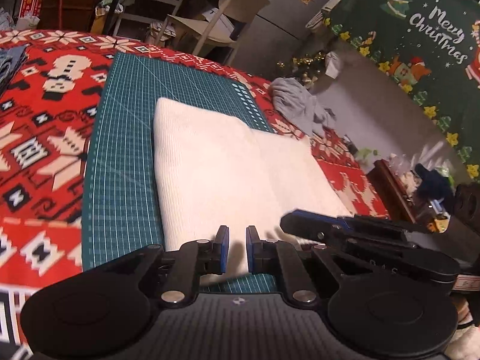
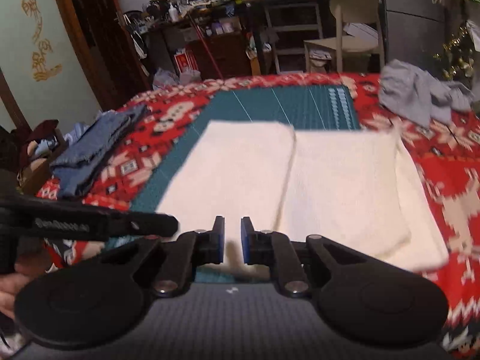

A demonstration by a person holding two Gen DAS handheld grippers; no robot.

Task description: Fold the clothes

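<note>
Here, tongs (image 1: 237,249) at garment (image 1: 228,162) edge.

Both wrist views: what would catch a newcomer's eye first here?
The white garment, partly folded, lies on the green cutting mat in the middle. Around it glares the red Christmas-patterned tablecloth. Both tongs, left and right, sit at the garment's near edge, nearly closed.

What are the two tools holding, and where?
Both the left tool and right tool pinch the white knit garment at its near edge, side by side.
</note>
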